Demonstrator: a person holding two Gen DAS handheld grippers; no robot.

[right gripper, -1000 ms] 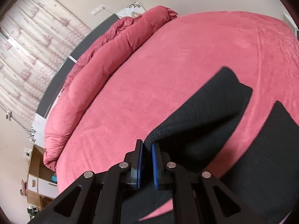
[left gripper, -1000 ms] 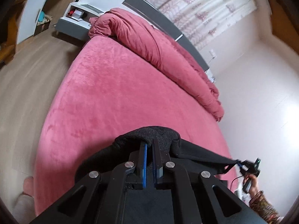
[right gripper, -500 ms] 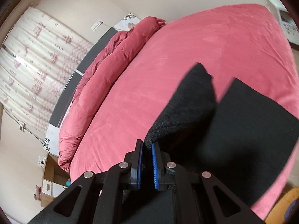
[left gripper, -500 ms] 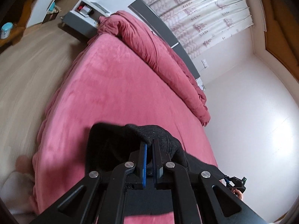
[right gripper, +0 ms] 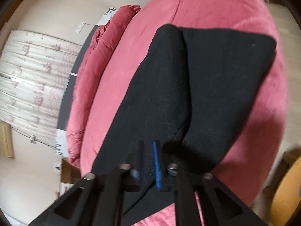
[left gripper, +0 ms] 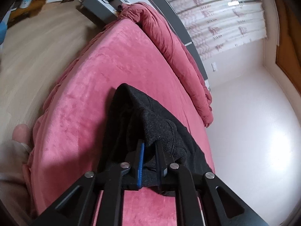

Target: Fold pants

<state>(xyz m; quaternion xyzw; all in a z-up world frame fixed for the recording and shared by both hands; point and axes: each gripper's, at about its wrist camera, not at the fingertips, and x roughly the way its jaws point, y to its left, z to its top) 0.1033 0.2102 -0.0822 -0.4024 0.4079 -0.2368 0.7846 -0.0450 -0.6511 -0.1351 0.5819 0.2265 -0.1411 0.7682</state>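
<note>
Since a second ago both grippers have swung the held end of the pants over the rest of the garment: one leg now lies against the other, where pink bedcover showed between them, and the jaws stand wider on both sides

Left gripper (left gripper: 149,146): jaws parted to a moderate gap, black fabric draped over the tips and sagging between the blue pads (left gripper: 140,162). Whether the cloth is pinched or merely resting there, cannot tell; looks like a release under way

Right gripper (right gripper: 149,150): frame is motion-blurred. Jaws also apart, dark cloth between and beneath them; grip not confirmable

Pants (right gripper: 207,79): black, thick fleecy knit, lying on the near part of the bed. In the right wrist view one layer is rolled over the other, with a soft rounded fold at the far end; the far right corner lies flat and square

Handling, as judged: light, fully limp, no stiffness to hold a crease. Nap is grippy, so slip from the pads is unlikely, but layers will cling and drag each other, and the plush cover adds friction. Best holds are the doubled edges and corners, waistband or hems, where the cloth is thickest; a pinch mid-panel would lift one layer only and spoil the stack

Bedcover (left gripper: 105,71): pink plush, taut, flat

Duvet (left gripper: 175,43): same pink, bunched along the far side of the bed, well apart from the pants

Beyond: grey headboard (left gripper: 176,20), patterned curtains (left gripper: 225,18), wooden floor (left gripper: 37,37)
</note>
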